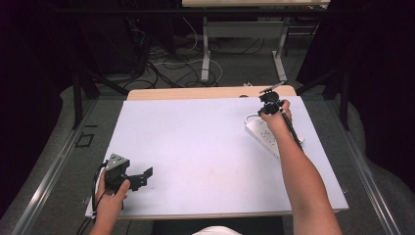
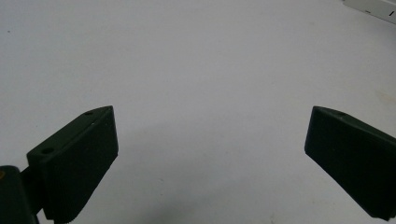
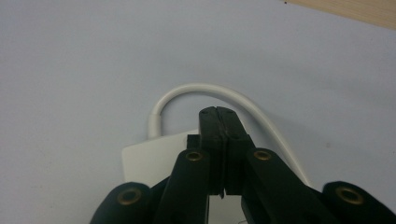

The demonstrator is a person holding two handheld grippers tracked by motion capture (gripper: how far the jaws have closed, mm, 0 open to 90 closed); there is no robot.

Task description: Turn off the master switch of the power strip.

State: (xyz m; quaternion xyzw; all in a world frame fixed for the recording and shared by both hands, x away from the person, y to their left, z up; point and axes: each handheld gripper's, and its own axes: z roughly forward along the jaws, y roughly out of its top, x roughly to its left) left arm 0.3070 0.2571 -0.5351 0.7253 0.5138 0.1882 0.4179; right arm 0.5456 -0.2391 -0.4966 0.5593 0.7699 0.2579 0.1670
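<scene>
While left fingers point(image 2: 74, 163) gape, right's point(image 3: 219, 126) close.

Left tool point(image 2: 210, 154) agape, right tool point(image 3: 218, 112) clamped

Power strip point(image 1: 266, 137) on table's point(image 1: 195, 147) right.

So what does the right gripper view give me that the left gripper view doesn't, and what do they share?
The right gripper view alone shows the right tongs closed over the end of the white power strip, the white cable looping out of that end, and a strip of wooden table edge. The left gripper view alone shows the left tongs wide open over bare surface. Both show the pale table cover and part of the power strip.
</scene>
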